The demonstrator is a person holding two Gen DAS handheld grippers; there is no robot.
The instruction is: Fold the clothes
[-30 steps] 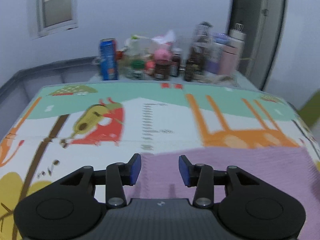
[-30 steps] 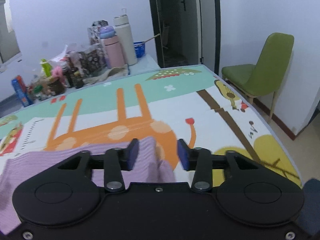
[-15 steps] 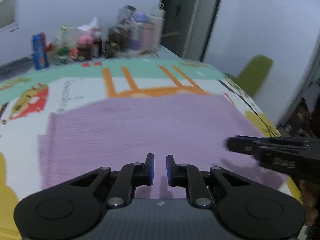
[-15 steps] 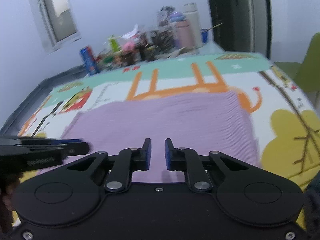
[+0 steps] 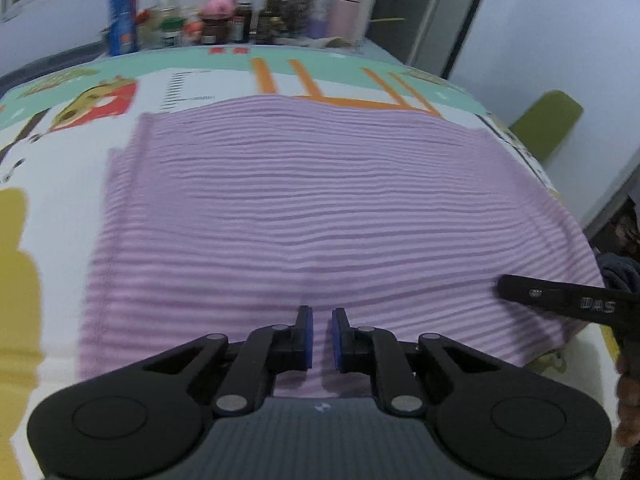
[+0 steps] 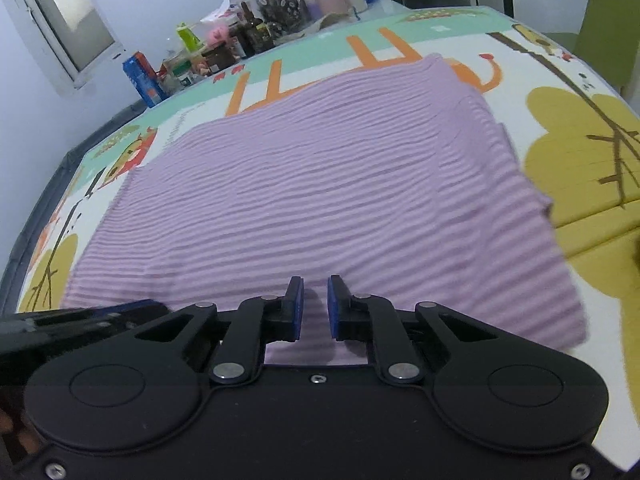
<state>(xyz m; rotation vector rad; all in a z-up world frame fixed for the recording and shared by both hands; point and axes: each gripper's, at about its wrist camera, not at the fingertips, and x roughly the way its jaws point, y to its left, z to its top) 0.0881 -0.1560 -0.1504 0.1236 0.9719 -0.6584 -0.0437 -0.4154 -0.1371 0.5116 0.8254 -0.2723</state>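
1. Left gripper [image 5: 321, 336]: black linkage, blue pads. Jaws nearly closed, a narrow gap between them with purple cloth showing in the gap. Whether the pads pinch the near edge of the cloth cannot be told; the gripper body hides that edge.
2. Right gripper [image 6: 315, 308]: same build, jaws likewise drawn to a narrow slit over the near edge of the cloth. Grip on the fabric cannot be confirmed. Its fingers also show in the left wrist view as a black bar at the right border, cut off by the frame.
3. Purple ribbed garment [image 5: 320, 208]: lilac knit with fine horizontal ribs, spread flat and broad on the play mat [image 6: 580, 128], filling most of its middle. A stitched seam runs down its left side in the left wrist view. In the right wrist view a second layer or sleeve lies along its right side, forming a step at the outer edge. Near hem hidden under both grippers; garment type not determinable.
4. Play mat: cartoon print, orange giraffe legs and yellow tree shapes, partly covered by the garment.
5. Bottles and jars [image 6: 224, 52]: cluster beyond the mat's far end, blurred in the left wrist view; labels unreadable.
6. Green chair [image 5: 548, 124]: right of the mat, partly cut off.
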